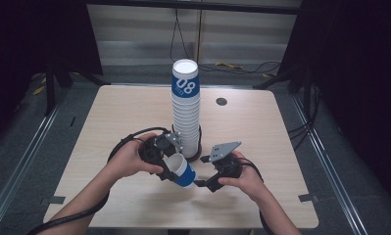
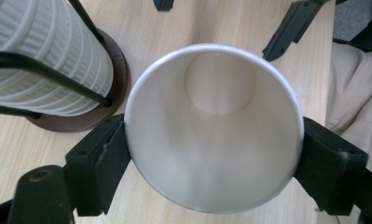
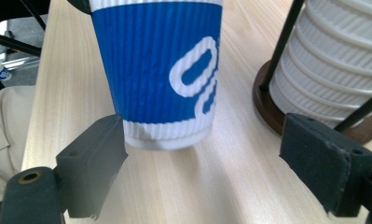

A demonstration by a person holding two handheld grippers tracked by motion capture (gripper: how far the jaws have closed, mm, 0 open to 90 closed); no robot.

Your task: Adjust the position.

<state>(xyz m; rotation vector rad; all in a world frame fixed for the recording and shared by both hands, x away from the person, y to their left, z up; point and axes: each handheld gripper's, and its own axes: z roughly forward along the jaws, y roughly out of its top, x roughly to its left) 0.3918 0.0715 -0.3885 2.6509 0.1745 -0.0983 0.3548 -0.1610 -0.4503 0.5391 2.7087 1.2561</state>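
A blue and white ribbed paper cup hangs tilted just above the table in front of the cup stack. My left gripper is shut on it. In the left gripper view the jaws press both sides of the cup's rim, whose white inside is bare. My right gripper is open at the cup's bottom end. In the right gripper view the cup's base sits between the spread jaws, close to the left one, with a wide gap on the right.
A tall stack of nested white cups stands mid-table in a black wire holder on a dark round base, close behind both grippers. A round cable hole lies at the back of the wooden table. Cables lie on the floor beyond.
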